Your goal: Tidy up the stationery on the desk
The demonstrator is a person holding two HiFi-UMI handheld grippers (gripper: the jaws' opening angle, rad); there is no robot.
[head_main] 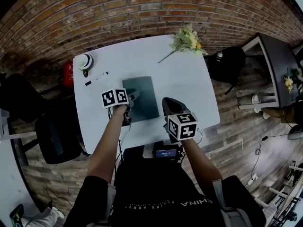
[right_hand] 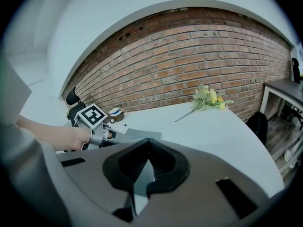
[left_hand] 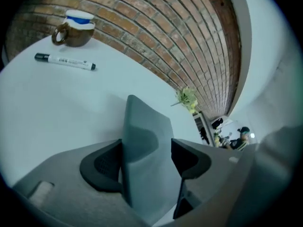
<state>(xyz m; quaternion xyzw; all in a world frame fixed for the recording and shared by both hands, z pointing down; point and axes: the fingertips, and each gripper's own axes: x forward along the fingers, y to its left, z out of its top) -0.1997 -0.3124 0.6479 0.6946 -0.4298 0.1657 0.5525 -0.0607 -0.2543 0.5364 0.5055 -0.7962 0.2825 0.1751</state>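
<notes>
While the dark grey-green flat notebook (head_main: 146,100) lies at the middle of the white tabletop (head_main: 142,56), the left tool (head_main: 132,98) straddles its nine o'clock edge with jaws spread wide, not gripping. The right tool (right_hand: 147,168), jaws together on nothing, hovers by its four o'clock corner. The notebook looks placed; next, probably, comes a reach to the black-capped white marker (head_main: 96,78) at ten o'clock.
</notes>
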